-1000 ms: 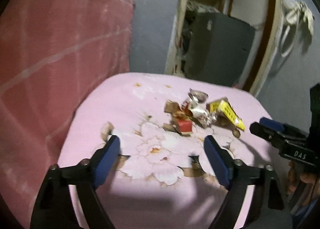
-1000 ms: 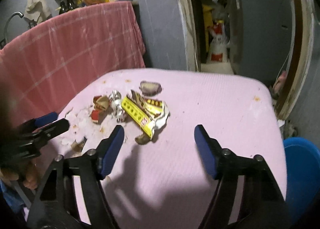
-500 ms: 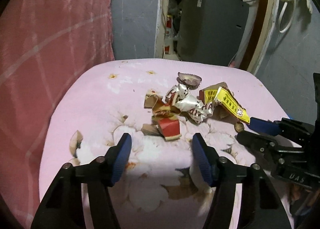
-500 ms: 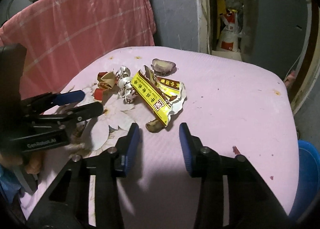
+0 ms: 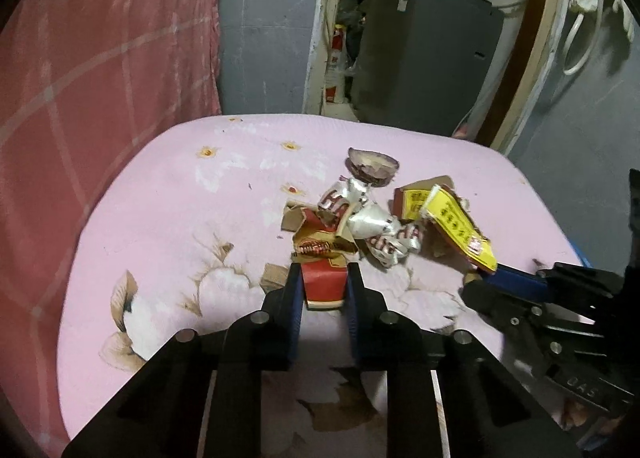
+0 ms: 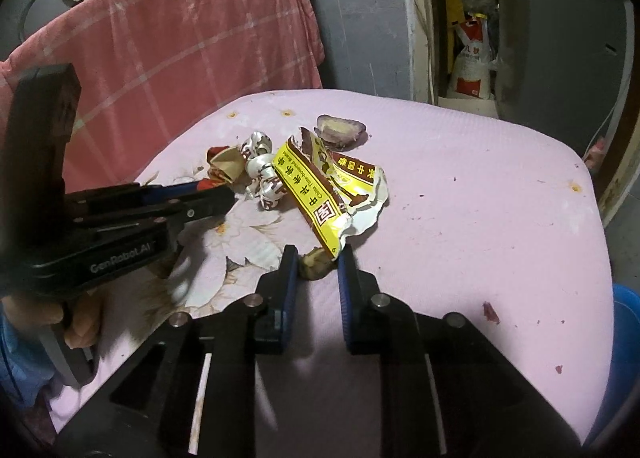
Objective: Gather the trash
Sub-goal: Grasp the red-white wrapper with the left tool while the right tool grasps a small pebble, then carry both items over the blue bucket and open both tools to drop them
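The left tool [image 5: 323, 285] sits low in the centre of its own view, its two blue-padded fingers clenched on a red carton scrap [image 5: 322, 283] that lies on the pink flowered table [image 5: 168, 218]. In the right wrist view the same tool enters from the left edge, its tips reaching into the left side of the litter. Left of the table hangs a pink checked cloth [image 5: 100, 70].

Moving right across the table, the trash lies in one loose heap near the middle: a torn brown and red carton [image 5: 316, 234] touching the held scrap, then crumpled silver wrappers [image 5: 372, 226], with a purple-brown peel [image 5: 372, 166] just behind them toward the top of the frame. Right of the silver wrappers is a long yellow and brown wrapper [image 6: 316, 194] with printed characters, its white inside showing at the torn edge.

The right tool [image 6: 318, 264] is at the lower centre of its view, fingers drawn close together around a small brown scrap [image 6: 314, 260] and the near tip of the yellow wrapper; whether the pads actually press on either I cannot tell. In the left wrist view this tool comes in from the right edge, its tips at the wrapper's end.

At the far right edge of the right wrist view, beside the table, part of a blue bin [image 6: 624, 346] shows.
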